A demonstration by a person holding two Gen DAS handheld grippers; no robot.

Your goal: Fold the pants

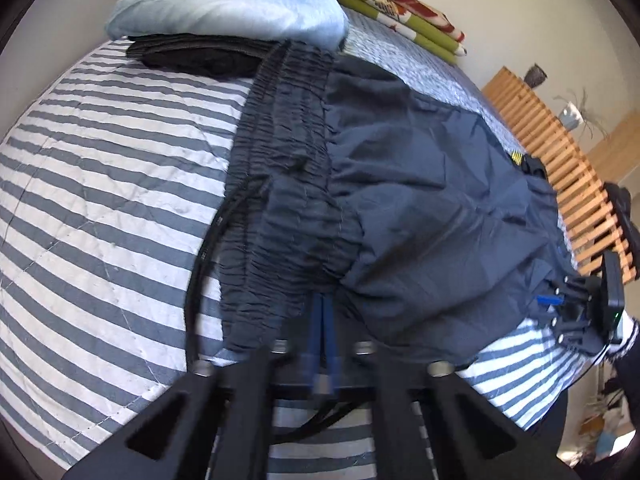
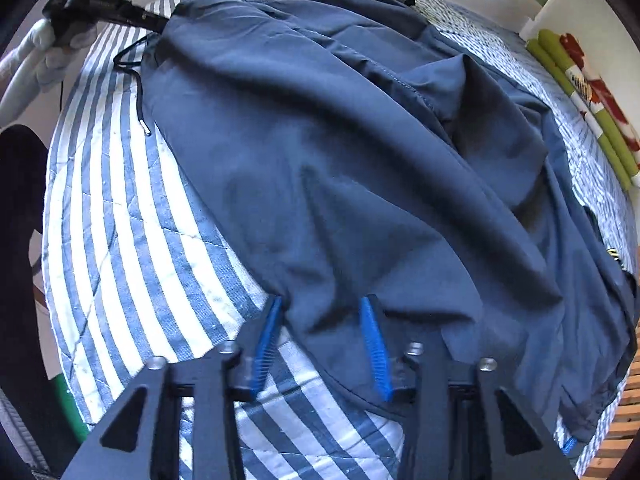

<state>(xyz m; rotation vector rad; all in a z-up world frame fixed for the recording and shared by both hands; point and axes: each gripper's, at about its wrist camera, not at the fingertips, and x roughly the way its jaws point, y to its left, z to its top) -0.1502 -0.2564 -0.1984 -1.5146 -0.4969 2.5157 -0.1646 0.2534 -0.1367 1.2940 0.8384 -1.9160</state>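
Dark navy pants lie spread across a blue-and-white striped bedcover. Their gathered elastic waistband runs toward me in the left wrist view, with a black drawstring trailing beside it. My left gripper is shut on the near end of the waistband, its blue fingers pressed together. In the right wrist view my right gripper is open, its blue fingers straddling the near edge of the pants. The left gripper also shows at the pants' far corner, held by a gloved hand.
A folded light blue cloth rests on a folded black garment at the far end of the bed. A green and red folded blanket lies beyond. A wooden slatted frame borders the right side. A person's dark leg stands left.
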